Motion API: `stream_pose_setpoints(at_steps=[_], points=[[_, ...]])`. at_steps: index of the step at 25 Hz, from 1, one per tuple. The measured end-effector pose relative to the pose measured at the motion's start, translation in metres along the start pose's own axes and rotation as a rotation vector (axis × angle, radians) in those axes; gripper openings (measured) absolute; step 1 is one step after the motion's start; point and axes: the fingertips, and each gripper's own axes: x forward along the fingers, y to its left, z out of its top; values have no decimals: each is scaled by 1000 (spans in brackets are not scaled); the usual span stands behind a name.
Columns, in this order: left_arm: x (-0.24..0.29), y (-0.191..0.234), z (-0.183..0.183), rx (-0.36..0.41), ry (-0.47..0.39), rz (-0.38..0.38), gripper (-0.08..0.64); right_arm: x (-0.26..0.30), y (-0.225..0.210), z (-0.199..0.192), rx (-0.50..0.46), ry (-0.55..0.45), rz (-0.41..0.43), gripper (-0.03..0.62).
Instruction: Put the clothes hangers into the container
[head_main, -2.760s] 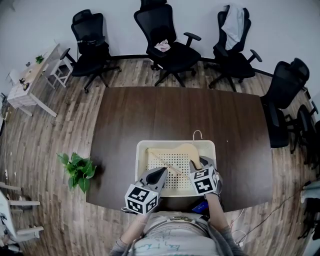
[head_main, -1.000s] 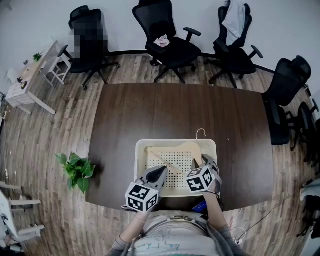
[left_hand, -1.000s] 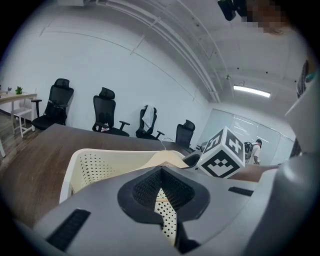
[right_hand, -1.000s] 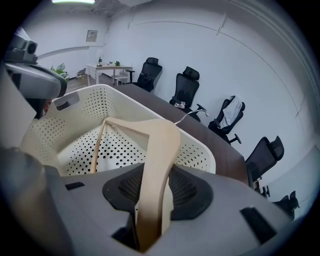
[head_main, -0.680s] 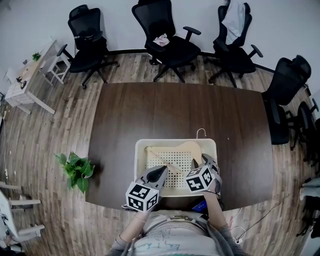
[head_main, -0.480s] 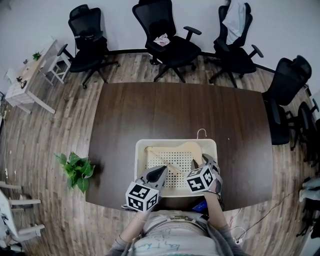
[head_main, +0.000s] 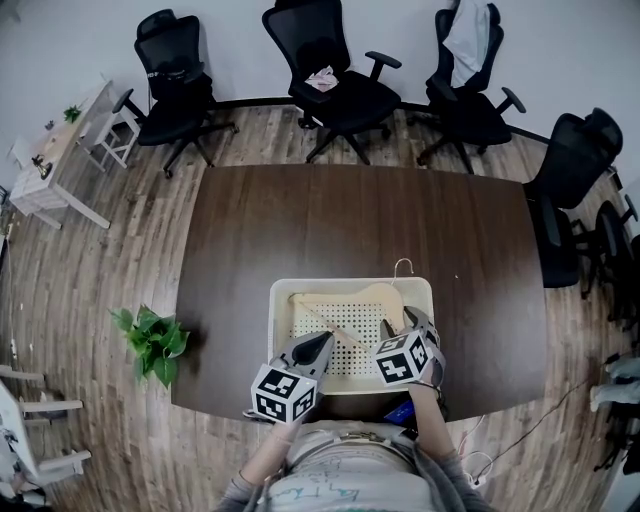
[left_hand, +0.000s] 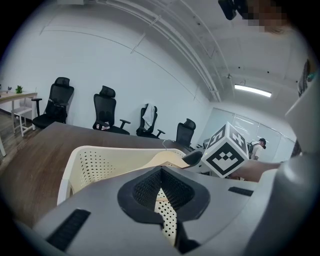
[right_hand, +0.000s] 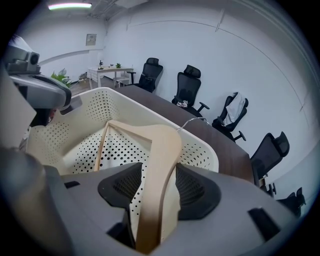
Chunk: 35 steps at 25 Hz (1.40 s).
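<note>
The wooden hanger (right_hand: 160, 145) lies inside the container (head_main: 283, 300), hook over its far rim. The right claw (right_hand: 159, 191) has just opened its jaws, now loose around the hanger's arm. The left claw (left_hand: 161, 175), at the container's near wall, is closed and empty.

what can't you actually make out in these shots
- Head view: wooden hanger, near end lies under the right gripper, whose jaws have just been opening with the hanger between them.
- Right gripper view: the hanger's lower end, behind the gripper's own body.
- Head view: pale bundle on the middle chair, too small to identify.
- Head view: blue object below the table edge, partly behind the right forearm.
</note>
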Motion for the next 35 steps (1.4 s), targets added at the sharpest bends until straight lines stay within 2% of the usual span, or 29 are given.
stream_pose_setpoints(at_steps=[18,35], points=[[3,0,-3,8,12,-4,11,-13,-5,3,45,-41,18,229],[-1,-11,-8,22,23,-20,11,-36,-2,8,128,-118,84,227]])
